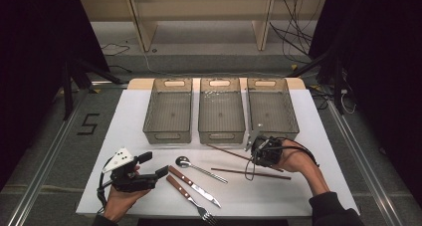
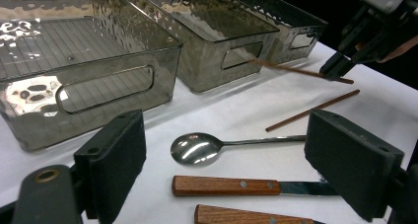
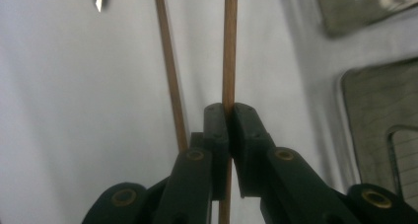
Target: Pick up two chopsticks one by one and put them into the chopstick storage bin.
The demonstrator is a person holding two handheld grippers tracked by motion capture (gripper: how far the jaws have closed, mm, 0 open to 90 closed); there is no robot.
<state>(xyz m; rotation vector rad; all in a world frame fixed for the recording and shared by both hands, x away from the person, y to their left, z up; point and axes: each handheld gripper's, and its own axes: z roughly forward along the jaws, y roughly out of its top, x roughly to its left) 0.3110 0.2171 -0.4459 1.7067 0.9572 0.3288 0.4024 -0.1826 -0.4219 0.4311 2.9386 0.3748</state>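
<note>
The left tongs (image 1: 155, 165) are wide open and empty, near the spoon (image 2: 197, 147). Farther on, the right tongs (image 3: 228, 116) are closed on one chopstick (image 3: 229, 46), low over the tabletop (image 1: 124, 116) before the bins (image 1: 221, 111). This chopstick seems light, stiff and thin; it may turn, so grip near its middle.

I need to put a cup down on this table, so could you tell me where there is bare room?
Bare cloth lies left of the left bin, and along the right edge beside the right bin. The near middle is crowded: spoon, knife, fork, two chopsticks, one pinched in the right gripper. The left gripper occupies the near left.
</note>
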